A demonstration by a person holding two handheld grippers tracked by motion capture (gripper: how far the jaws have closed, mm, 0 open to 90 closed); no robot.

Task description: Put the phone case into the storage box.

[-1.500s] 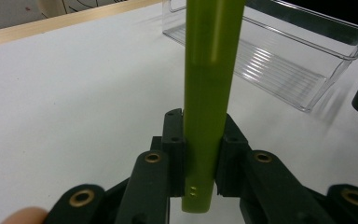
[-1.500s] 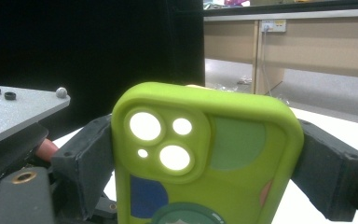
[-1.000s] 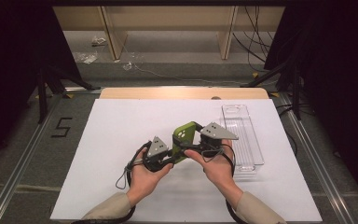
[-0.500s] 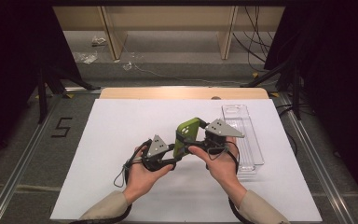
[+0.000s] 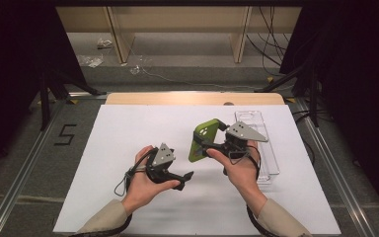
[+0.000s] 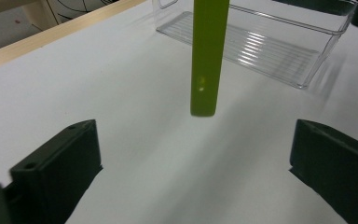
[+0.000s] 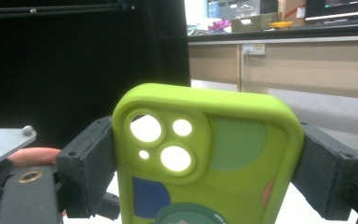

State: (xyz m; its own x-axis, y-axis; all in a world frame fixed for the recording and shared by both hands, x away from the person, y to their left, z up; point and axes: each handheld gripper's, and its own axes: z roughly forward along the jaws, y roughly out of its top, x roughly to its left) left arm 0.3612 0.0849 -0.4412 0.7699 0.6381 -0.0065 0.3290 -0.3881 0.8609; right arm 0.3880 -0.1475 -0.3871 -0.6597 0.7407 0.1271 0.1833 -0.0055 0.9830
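Green phone case [image 7: 205, 158]: its lower part is cut off by the bottom edge in the right gripper view; its upper part is cut off by the top edge in the left gripper view [image 6: 208, 56].
Clear plastic bin [image 5: 261, 148]: its near wall is partly hidden by the right hand-held gripper [image 5: 212, 144] and the hand in the high view; its far end is cut off by the top edge in the left gripper view [image 6: 261, 46].
Items on the far shelf [image 7: 242, 14]: blurred and too small to be identified.
Debris on the floor beyond the worktop [image 5: 91, 59]: too small to be told.

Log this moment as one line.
right gripper: shut on green phone case, lifted off table | left gripper: open, empty | clear bin: empty
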